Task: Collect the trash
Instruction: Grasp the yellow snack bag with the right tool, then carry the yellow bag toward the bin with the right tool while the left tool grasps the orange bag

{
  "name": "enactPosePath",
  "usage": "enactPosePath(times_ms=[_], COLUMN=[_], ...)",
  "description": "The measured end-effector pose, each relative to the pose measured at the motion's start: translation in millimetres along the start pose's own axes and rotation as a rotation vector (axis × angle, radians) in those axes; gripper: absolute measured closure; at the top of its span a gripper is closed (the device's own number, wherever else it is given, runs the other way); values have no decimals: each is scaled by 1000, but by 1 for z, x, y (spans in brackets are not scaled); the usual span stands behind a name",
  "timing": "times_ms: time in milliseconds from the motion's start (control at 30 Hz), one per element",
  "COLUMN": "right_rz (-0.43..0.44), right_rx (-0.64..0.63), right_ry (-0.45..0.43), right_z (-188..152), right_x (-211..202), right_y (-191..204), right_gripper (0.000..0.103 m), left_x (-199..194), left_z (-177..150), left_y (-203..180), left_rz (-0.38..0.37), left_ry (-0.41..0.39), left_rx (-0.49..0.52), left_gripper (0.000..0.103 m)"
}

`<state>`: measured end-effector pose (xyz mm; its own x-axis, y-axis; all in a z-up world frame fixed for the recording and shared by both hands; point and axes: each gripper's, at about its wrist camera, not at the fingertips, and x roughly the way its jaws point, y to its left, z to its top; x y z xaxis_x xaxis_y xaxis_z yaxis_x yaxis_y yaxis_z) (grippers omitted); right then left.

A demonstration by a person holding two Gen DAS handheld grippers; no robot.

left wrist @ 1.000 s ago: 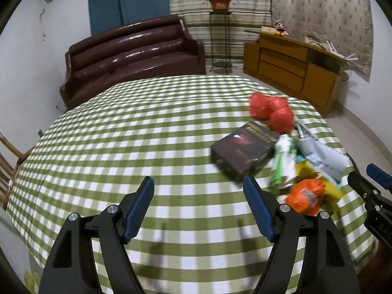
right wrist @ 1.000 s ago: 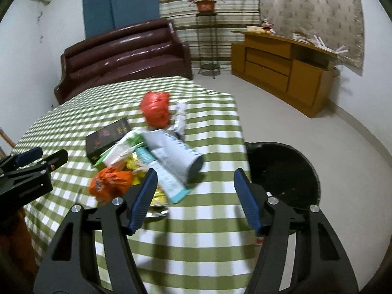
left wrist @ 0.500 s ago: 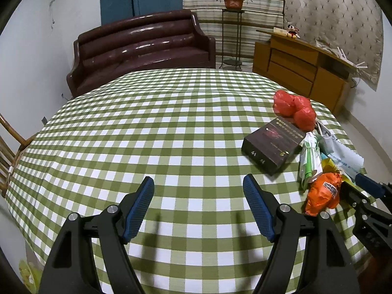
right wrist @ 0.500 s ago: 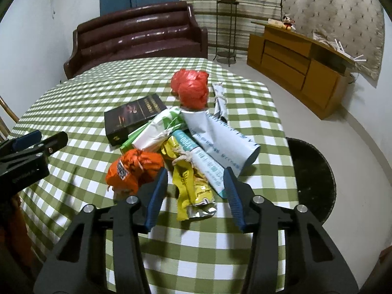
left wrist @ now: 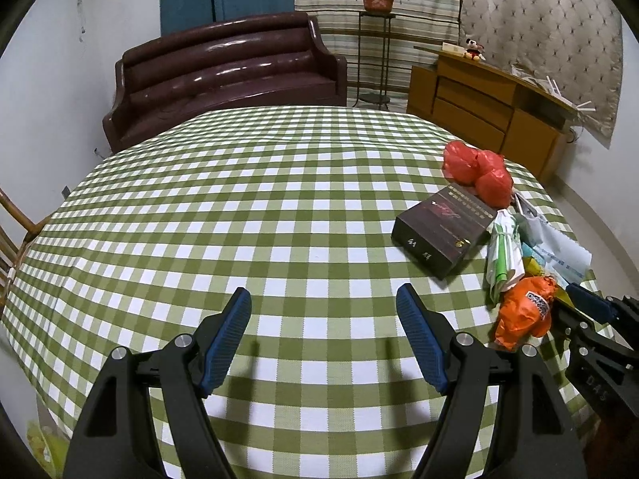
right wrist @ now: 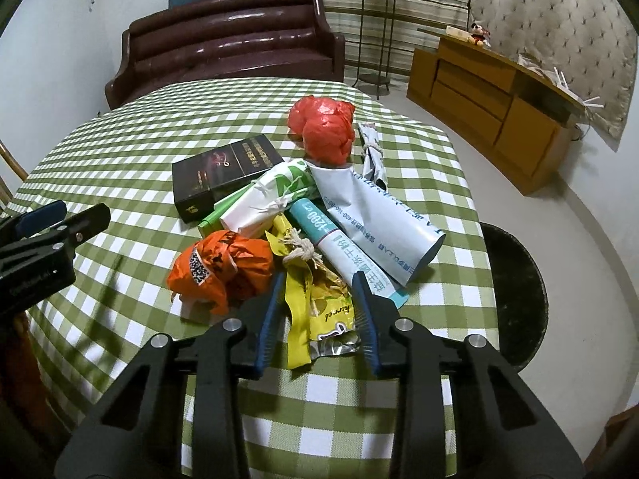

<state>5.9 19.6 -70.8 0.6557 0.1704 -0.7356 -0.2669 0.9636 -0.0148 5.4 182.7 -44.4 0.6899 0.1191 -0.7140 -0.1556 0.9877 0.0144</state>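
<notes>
The trash sits in one heap on the checked desk, and the piece that matters now is the yellow snack wrapper at the near edge of that heap. A second ago my right tool stood wide and hung short of the heap; since then I have carried it in over the near end of the wrapper, and its jaws have just been closing, so the wrapper now lies between the blue pads. They look close beside the foil on both sides, but I cannot see them pressing it, so I count the wrapper as bracketed, not yet pinched.

Just left of the wrapper is the orange crumpled bag, touching it. Beyond the wrapper lie the teal-and-white packet and the white mailer, then the green-and-white bag, the dark box and the red bag farthest off. The black bin stands on the floor, right of the wrapper and below the desk's edge.

My left tool hangs spread over bare cloth, well left of the heap, holding nothing; it has shifted slightly and its gap is unchanged.

My read: the first pick is nearly made, nothing is binned yet, and the whole heap remains to clear.
</notes>
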Motion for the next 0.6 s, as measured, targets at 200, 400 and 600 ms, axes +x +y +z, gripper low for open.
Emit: enactPosePath(times_ms=[200,400,600], right_rz=[4,-10,-51], right_rx=[20,52,105], right_ry=[-37,-70,-109], right_z=[1,1,2], right_x=[-15,-29,-45], right_y=[-8,-24,-57], right_gripper=[70,70,70], left_x=[-3,-7,-14], left_z=[2,4,7], left_y=[-9,-27,-54], left_rz=[-16,-53,-97], left_ry=[-7,-17,-34], left_rx=[11,38,74], left_gripper=[30,30,30])
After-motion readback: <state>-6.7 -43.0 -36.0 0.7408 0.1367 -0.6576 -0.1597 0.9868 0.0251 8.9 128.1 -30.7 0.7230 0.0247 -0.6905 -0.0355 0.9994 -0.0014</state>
